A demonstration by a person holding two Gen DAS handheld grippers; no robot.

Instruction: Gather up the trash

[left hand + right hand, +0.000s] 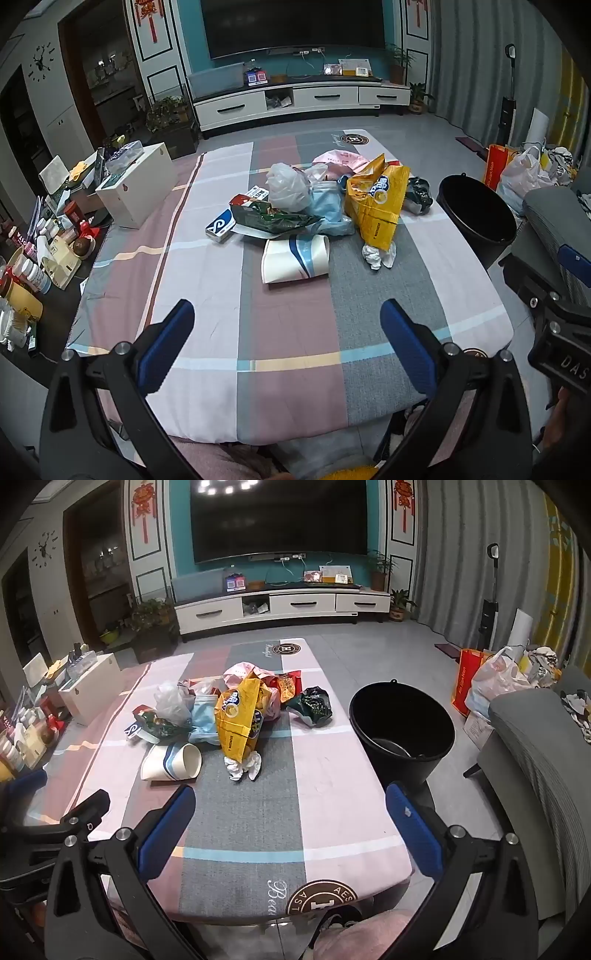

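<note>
Left clutter: bottles [31, 273] and boxes crowd the dark side surface at 9 o'clock, well off the tabletop [207, 280].
White box: the white box [138, 186] stands at the tabletop's far-left corner, about 10 o'clock from the pile.
Left tool: the left tool [291, 332] hangs over the near edge, tilted down, jaws spread wide, nothing between them.
Blue card: a small blue-and-white pack [221, 225] lies at the pile's 9 o'clock edge, touching the green bag [273, 218].
Cup: the paper cup [295, 258] lies on its side at the pile's 6 o'clock; in the right view [171, 762] its mouth faces 3 o'clock.
Clear bag: a crumpled clear bag [288, 186] sits on top of the heap, a pale blue pouch [327, 203] just beside it.
Yellow bag: the yellow bag [378, 201] leans up at the pile's right, with a pink bag [338, 158] behind it at 12 o'clock.
Tissue: the white tissue [378, 254] lies at the yellow bag's foot, touching it.
Dark wrapper: a dark wrapper [314, 705] lies at the pile's 3 o'clock, near the tabletop's right edge.
Right tool: the right tool [291, 812] is tilted down too, released, jaws wide apart and empty over the near tabletop.
Bucket: the black bucket [402, 727] stands on the floor just beside the tabletop's right edge, at 3 o'clock.
Far right: shopping bags [491, 681] sit on the floor at 2 o'clock, a grey chair [535, 760] nearer.
</note>
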